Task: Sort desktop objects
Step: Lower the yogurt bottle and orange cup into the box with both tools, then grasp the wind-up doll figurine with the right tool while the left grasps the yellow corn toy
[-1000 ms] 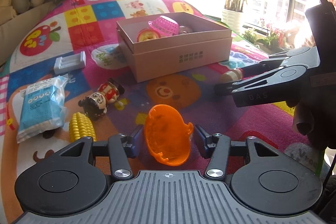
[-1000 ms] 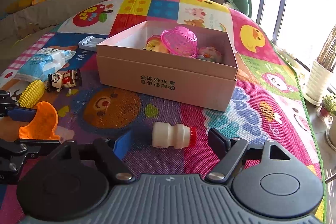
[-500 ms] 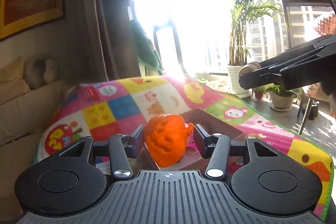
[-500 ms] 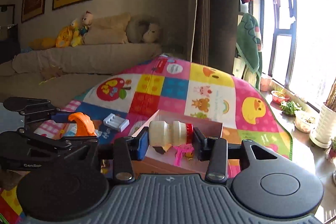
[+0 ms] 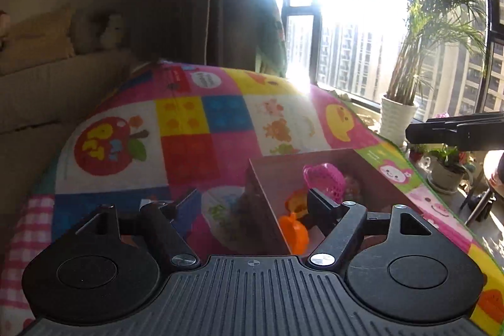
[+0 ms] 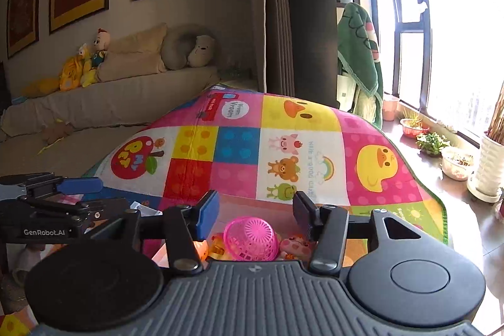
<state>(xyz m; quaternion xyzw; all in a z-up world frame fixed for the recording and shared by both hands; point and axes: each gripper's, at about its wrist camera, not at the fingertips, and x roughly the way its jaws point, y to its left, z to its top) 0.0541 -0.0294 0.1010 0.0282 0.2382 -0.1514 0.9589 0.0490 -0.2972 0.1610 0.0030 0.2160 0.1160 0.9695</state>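
The cardboard box (image 5: 274,178) stands on the patterned play mat (image 5: 189,128). My left gripper (image 5: 249,203) is open and empty above the box's near left corner. The orange toy (image 5: 294,233) lies inside the box just below it, next to a pink basket (image 5: 324,178). My right gripper (image 6: 255,211) is open and empty above the box. Below it I see the pink basket (image 6: 252,238), a small pink figure (image 6: 294,244) and other toys. The small bottle is hidden from view.
The left gripper shows at the left of the right wrist view (image 6: 56,203), and the right gripper's fingers at the right of the left wrist view (image 5: 453,131). A sofa with plush toys (image 6: 94,59) is behind the mat. Potted plants (image 5: 400,115) line the window.
Both grippers have opened. The orange toy has dropped from the left gripper into the box, and the small bottle has left the right gripper. Both grippers hover over the box.
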